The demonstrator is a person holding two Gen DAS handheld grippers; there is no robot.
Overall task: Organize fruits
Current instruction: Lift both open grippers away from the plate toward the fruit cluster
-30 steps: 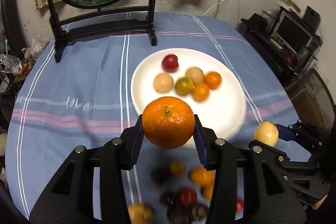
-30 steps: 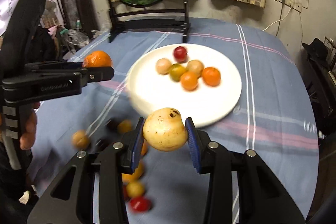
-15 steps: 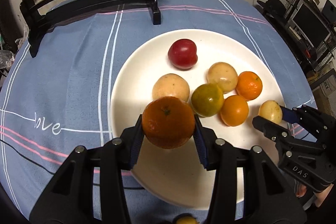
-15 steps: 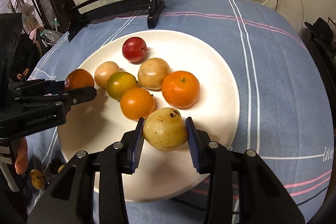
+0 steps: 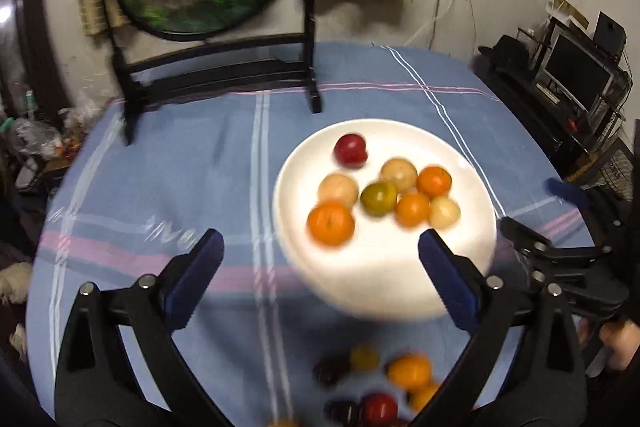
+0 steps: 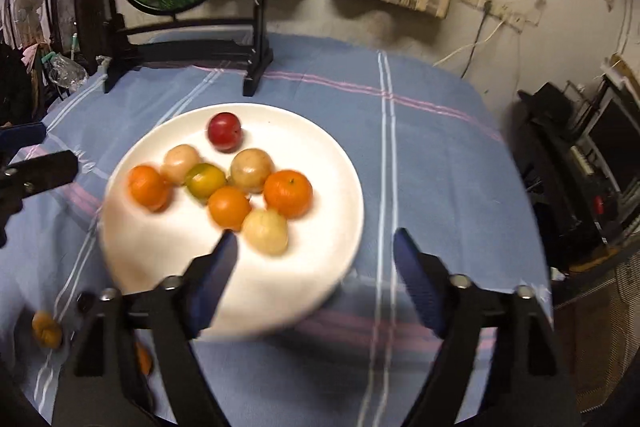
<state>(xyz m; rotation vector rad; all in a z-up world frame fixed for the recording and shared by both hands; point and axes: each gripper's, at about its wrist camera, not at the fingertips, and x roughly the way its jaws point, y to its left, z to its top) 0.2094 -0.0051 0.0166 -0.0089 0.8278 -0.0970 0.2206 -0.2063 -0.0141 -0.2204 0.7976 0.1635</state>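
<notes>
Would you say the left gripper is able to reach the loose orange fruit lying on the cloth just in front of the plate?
Probably yes. The left gripper is open and empty, and the loose orange fruit lies on the cloth below it, nearer than the plate. Dark fruits beside it could get nudged.

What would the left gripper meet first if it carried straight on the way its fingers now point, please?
Probably the near rim of the white plate, then the large orange lying just inside it. The left gripper is open and empty, though blur and the fisheye make depth uncertain.
</notes>
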